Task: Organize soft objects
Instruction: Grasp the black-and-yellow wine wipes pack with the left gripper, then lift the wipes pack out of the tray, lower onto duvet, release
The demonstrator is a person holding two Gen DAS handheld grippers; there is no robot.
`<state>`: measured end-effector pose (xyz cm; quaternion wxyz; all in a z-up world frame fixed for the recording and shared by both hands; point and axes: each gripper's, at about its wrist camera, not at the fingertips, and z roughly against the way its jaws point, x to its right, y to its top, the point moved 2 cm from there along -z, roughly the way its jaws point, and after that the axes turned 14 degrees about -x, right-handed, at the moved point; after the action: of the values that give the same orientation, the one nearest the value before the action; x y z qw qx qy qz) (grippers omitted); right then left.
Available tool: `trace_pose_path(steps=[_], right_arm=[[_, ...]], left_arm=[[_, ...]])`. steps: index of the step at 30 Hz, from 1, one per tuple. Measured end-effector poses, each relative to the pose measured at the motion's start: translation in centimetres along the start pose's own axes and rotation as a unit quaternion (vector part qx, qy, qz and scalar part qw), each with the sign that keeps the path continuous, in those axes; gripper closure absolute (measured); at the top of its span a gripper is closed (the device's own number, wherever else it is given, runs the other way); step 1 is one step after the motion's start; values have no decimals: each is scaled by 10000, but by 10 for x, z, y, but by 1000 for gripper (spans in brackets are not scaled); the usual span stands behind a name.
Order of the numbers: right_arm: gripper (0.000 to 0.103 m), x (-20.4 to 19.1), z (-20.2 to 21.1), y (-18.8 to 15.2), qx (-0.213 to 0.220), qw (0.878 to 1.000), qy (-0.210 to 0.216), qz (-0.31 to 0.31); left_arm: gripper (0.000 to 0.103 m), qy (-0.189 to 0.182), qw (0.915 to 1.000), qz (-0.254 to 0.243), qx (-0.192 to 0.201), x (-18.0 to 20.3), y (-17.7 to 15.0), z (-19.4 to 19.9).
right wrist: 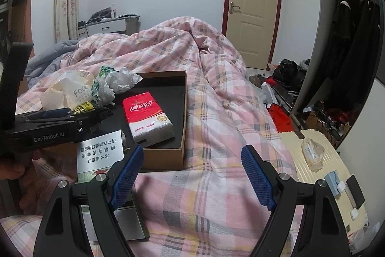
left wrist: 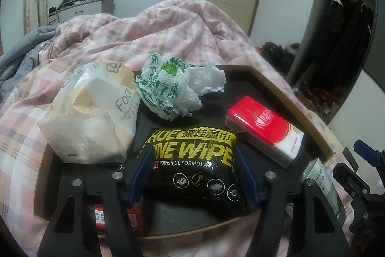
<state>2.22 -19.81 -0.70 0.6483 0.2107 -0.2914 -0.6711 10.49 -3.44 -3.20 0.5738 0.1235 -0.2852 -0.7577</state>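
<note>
The left gripper (left wrist: 193, 175) is clamped on a black pack of shoe wipes (left wrist: 195, 160), its blue fingers (left wrist: 140, 175) pressing the pack's two sides; the pack sits low over the black floor of a shallow cardboard box (left wrist: 310, 112) that lies on a pink plaid quilt (left wrist: 168, 33). Yellow print on the pack reads "SHOE", "WIPES", a line of Chinese characters, and below it "POWERFUL FORMULA" over a row of small shoe icons. Just beyond the pack's far-left corner stands a cream tissue bag (left wrist: 96, 112) marked "Face" and "CLEAN & SOFT", touching a crumpled white plastic bag with green print (left wrist: 173, 86) in the box's far part. To the right of the wipes, apart from them, lies a red-and-white tissue pack (left wrist: 264, 127) with white Chinese characters and a heart logo. Seen from the right wrist, the left gripper (right wrist: 79, 121) carries the lettering "GenRobot.AI" on its black body, and the yellow edge of the wipes pack shows between its fingers. The right gripper (right wrist: 192, 175) hovers over the quilt in front of the box with its blue fingers (right wrist: 257, 182) spread wide and nothing between them. Just beside its left finger lies a grey-white carton (right wrist: 101, 155) with upside-down Chinese text, leaning at the box's near wall. A cream ribbed suitcase (right wrist: 310, 160) stands to the right of the bed.
</note>
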Motion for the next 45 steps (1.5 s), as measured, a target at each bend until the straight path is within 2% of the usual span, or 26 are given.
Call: trace_pose_path(steps=[5,7,9,10,18,23,28,30,33,35,39,45], right_arm=[[21,0,0,0,8,10000,8,-4],[21,-1,-1,0,21,10000,17,3],[21,-3,-1,-1,29,10000,27,12],[21,-4,-1,-2,33,10000,30,15],[21,-4,0,-2,40,10000,49,6],[21,-3,2,-2,47,10000,67,-2],[21,-3,2,-2,49,10000,77,-8],[21,-4,2,-2,46,10000,77,-11],[21,-3,2,-2,47,10000,81,-12],[21,-4,2,-2,55,10000,79,-13],[21,-3,2,-2,52,9999,86,-18],[21,-3,3,-2,53,9999,93,-17]], left_arm=[[54,41,9997,-9,257,0,-2,9],[67,-1,9989,45,465,-2,-3,18],[73,45,9972,74,736,-3,-4,30],[80,55,9966,77,823,-3,-5,35],[81,-159,9900,96,1400,-10,-9,70],[81,-382,9857,-262,1618,-7,-24,115],[81,-1054,9854,-651,1164,-8,-53,147],[81,-1435,9835,-747,806,-11,-63,147],[81,-1754,9787,-1039,239,-6,-71,139],[81,-1721,9765,-1293,98,3,-74,130],[81,-1240,9807,-1509,-103,16,-77,105],[81,-1252,9783,-1601,-404,19,-87,80]])
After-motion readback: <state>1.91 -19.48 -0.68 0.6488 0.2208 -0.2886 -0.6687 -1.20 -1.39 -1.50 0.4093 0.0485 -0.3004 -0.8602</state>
